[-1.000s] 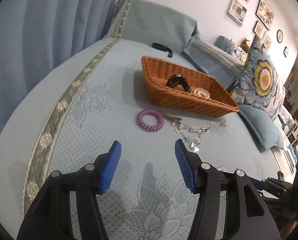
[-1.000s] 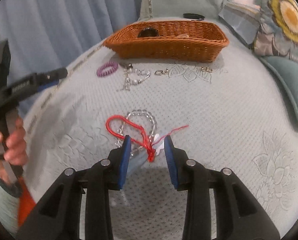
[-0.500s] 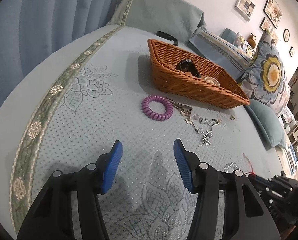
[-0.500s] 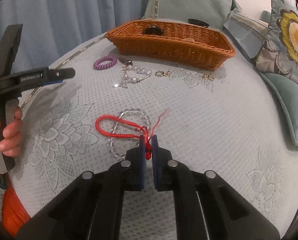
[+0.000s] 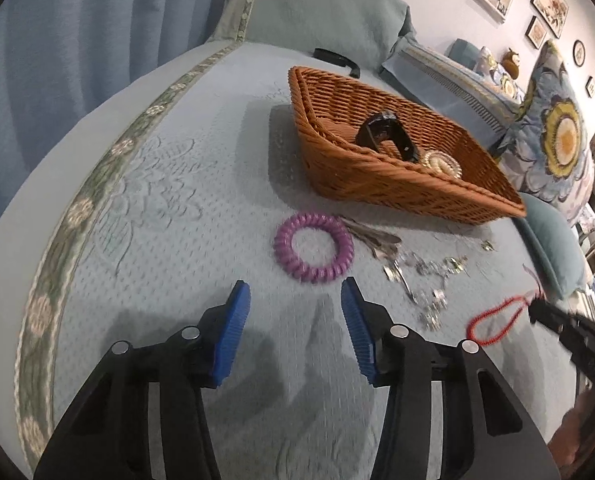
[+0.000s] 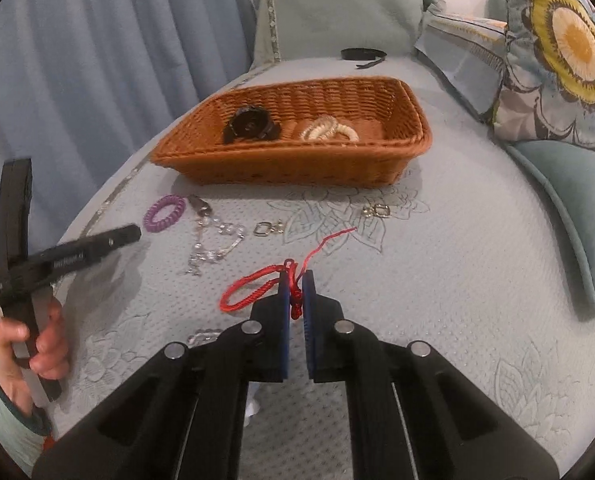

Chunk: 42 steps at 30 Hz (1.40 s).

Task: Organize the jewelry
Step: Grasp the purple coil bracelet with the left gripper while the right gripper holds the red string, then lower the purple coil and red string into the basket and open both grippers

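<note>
You are working over the bed, whose quilted cover is carrying everything. The basket is sitting toward the head of the bed, near the curtain-side edge, and it is already holding a black watch and a cream bracelet, so it looks like the collecting place for the loose pieces.

Your left hand-held gripper is hovering with its pads spread wide and nothing between them, lined up on the purple coil lying just ahead of it, short of the basket's near wall; that reads as readiness for the next pick.

Your right hand-held gripper is pinching the red cord at its knot, the loop trailing to the left and the loose end running ahead toward the basket. Gripping at the knot is probably keeping the thin cord from slipping.

A silver chain and small clasps are lying between the cord and the basket, not yet collected.
</note>
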Each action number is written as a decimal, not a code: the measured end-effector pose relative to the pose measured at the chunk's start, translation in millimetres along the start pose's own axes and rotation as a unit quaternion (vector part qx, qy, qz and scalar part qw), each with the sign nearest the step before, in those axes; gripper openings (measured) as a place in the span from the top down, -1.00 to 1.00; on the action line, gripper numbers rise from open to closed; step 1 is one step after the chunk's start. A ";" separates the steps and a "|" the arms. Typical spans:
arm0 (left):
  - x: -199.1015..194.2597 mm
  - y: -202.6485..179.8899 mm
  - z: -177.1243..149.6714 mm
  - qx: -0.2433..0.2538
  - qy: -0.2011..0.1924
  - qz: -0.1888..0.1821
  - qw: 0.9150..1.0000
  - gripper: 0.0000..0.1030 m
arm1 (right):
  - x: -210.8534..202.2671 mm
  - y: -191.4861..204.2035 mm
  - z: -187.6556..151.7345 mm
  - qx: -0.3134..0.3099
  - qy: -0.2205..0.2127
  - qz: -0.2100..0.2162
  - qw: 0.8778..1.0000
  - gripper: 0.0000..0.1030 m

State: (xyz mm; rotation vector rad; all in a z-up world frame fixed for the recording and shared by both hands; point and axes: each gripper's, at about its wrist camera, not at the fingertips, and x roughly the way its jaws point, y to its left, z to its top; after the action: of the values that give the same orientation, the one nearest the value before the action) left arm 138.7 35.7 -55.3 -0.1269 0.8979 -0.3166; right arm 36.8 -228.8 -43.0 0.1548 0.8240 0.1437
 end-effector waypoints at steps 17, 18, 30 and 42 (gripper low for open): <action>-1.8 -16.2 9.3 0.033 -0.027 0.033 0.999 0.84 | -7.9 -1.0 -7.3 -0.006 -0.028 0.026 0.999 0.91; -9.9 -18.6 8.8 0.036 -0.036 0.026 0.998 0.84 | -10.3 0.4 -6.6 -0.008 -0.032 0.025 0.999 0.91; -63.4 -60.9 26.5 0.071 -0.102 -0.020 0.992 0.84 | -61.6 9.1 34.7 -0.022 -0.105 0.024 0.994 0.91; -37.9 -95.4 94.1 0.084 -0.133 -0.029 0.987 0.84 | -31.1 4.1 137.6 -0.038 -0.137 -0.011 0.990 0.91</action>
State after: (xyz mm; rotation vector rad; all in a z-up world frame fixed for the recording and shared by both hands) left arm 169.8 -44.5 54.2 -0.0377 0.6007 -0.4176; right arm 117.2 -241.8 72.2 0.0904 0.5455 0.1286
